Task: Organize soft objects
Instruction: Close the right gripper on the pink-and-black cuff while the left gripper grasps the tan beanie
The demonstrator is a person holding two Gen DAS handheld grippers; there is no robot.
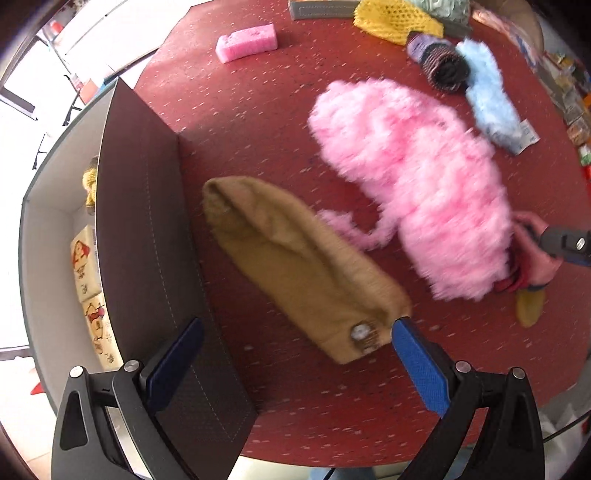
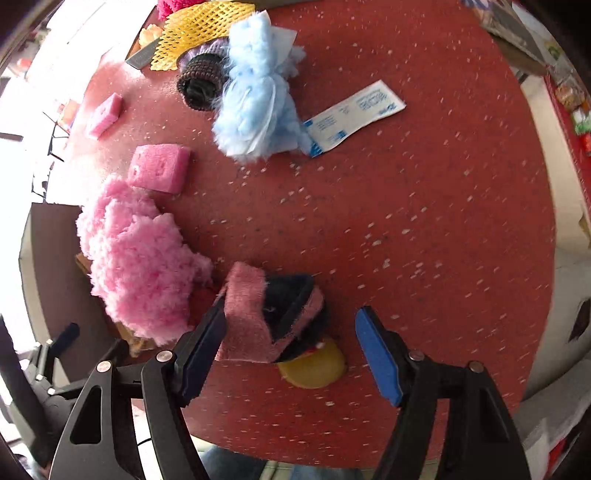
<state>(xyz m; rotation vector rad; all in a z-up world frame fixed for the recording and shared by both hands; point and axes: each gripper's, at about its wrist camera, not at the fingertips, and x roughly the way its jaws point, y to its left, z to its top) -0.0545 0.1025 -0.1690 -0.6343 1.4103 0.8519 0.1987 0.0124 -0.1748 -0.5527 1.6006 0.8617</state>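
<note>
1. Two views show one red tabletop [image 1: 258, 110] with soft things on it. From the left wrist, the left gripper [image 1: 295, 343] points down with its pads wide apart and nothing held. A tan hat [image 1: 295, 258] lies between and just past them, and its near end touches the right pad. A dark bin [image 1: 147, 206] stands just left of the hat, with a yellow thing and printed packs inside.

2. Also in this view, a big fluffy pink scarf [image 1: 410, 184] lies right of the hat. A blue fluffy thing [image 1: 487, 103], a brown roll [image 1: 447, 70], a pink sponge [image 1: 247, 42] and a yellow net [image 1: 395, 18] sit farther back.

3. From the right wrist, the right gripper [image 2: 291, 336] has its pads apart too, and it squeezes nothing. A pink slipper [image 2: 266, 314] with a dark inside leans on the left pad. A yellow thing [image 2: 314, 369] peeks out from under the slipper. The pink scarf is just to the left, and a pink block [image 2: 159, 168] sits beyond it.

4. What could go wrong: the left gripper may pinch only the edge of the hat, so the floppy hat could slip out over the bin wall. Its other pad is close to the wall and could bump it.

5. The right gripper could grab scarf fluff along with the slipper and drag both.
</note>
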